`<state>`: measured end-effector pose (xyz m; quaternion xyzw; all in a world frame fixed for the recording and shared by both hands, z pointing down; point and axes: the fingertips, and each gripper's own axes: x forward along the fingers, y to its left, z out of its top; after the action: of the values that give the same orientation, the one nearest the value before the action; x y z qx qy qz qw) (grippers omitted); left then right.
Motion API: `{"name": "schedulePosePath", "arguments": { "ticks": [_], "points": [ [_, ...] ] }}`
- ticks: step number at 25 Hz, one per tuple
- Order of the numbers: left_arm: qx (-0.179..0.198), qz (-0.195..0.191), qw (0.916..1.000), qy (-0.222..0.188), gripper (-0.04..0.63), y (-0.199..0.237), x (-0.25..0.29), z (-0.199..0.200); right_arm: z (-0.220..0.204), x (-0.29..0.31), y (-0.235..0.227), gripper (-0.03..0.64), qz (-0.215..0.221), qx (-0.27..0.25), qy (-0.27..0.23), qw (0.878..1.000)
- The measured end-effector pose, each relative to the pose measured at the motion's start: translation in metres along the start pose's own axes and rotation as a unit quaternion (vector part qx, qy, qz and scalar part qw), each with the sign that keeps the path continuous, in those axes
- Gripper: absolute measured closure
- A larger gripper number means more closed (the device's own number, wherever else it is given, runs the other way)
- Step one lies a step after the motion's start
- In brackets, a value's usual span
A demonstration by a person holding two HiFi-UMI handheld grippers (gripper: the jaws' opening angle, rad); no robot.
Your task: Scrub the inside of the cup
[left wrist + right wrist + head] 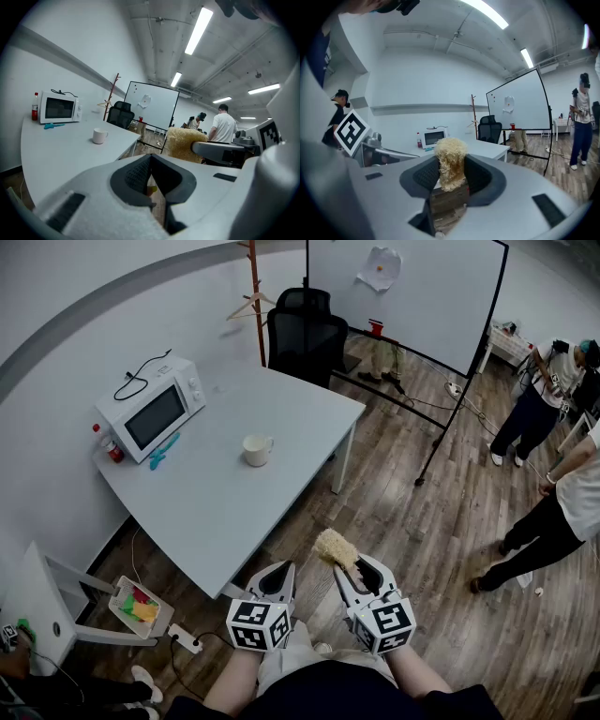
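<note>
A white mug (256,449) stands upright near the middle of the grey table (216,512), and shows small in the left gripper view as the mug (99,136). My right gripper (349,563) is shut on a yellowish loofah scrubber (336,547), held off the table's near corner over the floor; in its own view the scrubber (451,161) stands pinched between the pads. My left gripper (279,570) is shut and holds nothing, just beside the right one; its jaws (151,176) meet at the tips. From the left gripper view the scrubber (183,143) appears at the right.
A white microwave (150,409), a red-capped bottle (110,443) and a teal tool (163,451) sit at the table's far left. A black office chair (305,334) and a whiteboard (403,292) stand behind. People (544,399) stand at the right on the wood floor.
</note>
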<state>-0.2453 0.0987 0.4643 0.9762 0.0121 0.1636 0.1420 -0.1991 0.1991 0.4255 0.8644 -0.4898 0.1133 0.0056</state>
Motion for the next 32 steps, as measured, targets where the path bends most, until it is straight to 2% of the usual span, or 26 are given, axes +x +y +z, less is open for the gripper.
{"name": "schedulePosePath", "arguments": {
  "ticks": [6,13,25,32],
  "points": [
    [0.018,-0.002,0.9998,-0.005,0.577,-0.001,-0.001,0.009,0.009,0.003,0.005,0.459,-0.001,0.003,-0.022,1.000],
    [0.011,0.008,0.9999,-0.006,0.577,-0.001,-0.008,0.006,0.007,-0.001,0.011,0.459,0.009,0.003,-0.023,1.000],
    [0.003,0.013,0.9998,-0.016,0.577,-0.012,-0.018,-0.002,-0.002,-0.012,0.017,0.457,0.023,0.006,-0.012,1.000],
    [0.022,0.013,0.9996,-0.010,0.577,-0.012,-0.012,-0.002,-0.009,-0.002,0.010,0.457,0.016,0.018,-0.002,1.000]
  ]
}}
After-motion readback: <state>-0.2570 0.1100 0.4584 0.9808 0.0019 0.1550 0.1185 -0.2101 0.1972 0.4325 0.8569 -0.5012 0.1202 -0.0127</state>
